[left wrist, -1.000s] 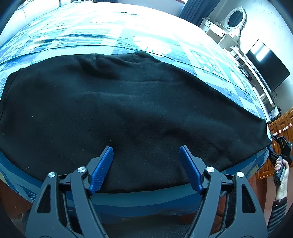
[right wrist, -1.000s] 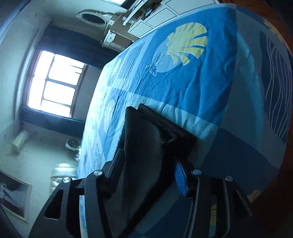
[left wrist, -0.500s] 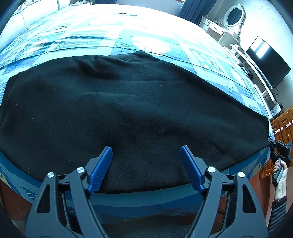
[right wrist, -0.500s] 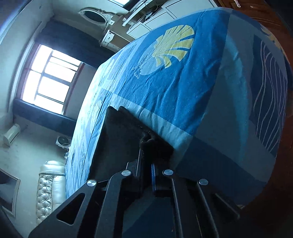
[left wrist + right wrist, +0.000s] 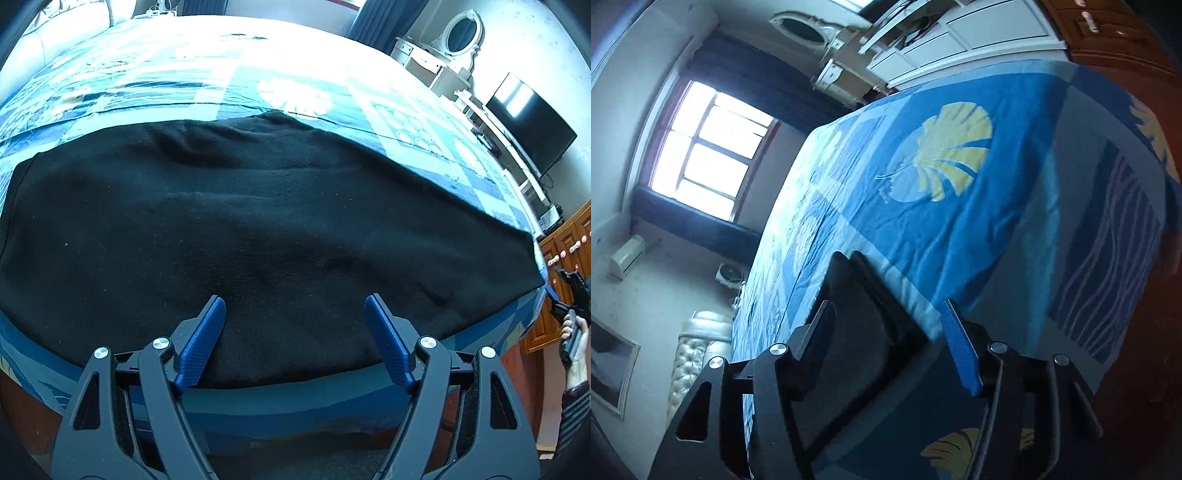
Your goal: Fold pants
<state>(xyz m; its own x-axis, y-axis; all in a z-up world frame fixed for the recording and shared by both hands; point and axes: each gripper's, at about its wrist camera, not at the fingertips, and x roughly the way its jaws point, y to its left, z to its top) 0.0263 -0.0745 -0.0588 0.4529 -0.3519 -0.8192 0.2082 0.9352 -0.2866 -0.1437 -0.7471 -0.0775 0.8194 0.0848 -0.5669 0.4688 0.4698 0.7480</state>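
Note:
Black pants lie flat across the near edge of a bed with a blue patterned sheet. My left gripper is open, its blue pads hovering over the pants' near hem, holding nothing. In the right wrist view the narrow end of the pants lies on the sheet at the bed's corner. My right gripper is open around that end, with the cloth lying between the jaws. The right gripper also shows at the far right of the left wrist view.
A wooden cabinet stands by the bed's right corner. A TV and a white dresser with an oval mirror line the right wall. A window and a padded headboard show in the right wrist view.
My right gripper was shut on the pants' end half a second ago and is now open, the cloth released onto the bed. The left gripper has barely moved.

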